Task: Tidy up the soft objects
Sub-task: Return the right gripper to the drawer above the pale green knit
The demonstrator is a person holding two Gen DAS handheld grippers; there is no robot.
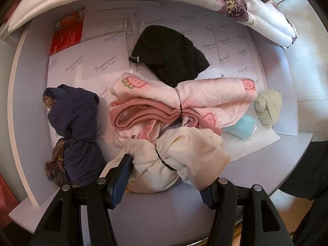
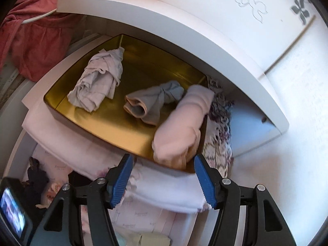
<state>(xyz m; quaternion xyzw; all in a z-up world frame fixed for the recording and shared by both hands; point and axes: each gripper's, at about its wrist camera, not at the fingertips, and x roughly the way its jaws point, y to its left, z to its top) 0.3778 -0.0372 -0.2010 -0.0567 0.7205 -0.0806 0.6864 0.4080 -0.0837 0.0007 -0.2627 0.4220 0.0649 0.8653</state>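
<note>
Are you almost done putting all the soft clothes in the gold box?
Not yet, maybe halfway. Done: three bundles sit in the gold box: a white one, a grey one and a pale pink one. The right gripper is open and empty. In hand: the left gripper straddles the cream bundle. Left: the navy, strawberry pink, black, green and turquoise pieces.

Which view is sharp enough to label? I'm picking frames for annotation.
Left wrist view: crisp at the cream bundle, with fisheye bending at the edges. Right wrist view: the pink roll in the gold tray is smeared by motion.
</note>
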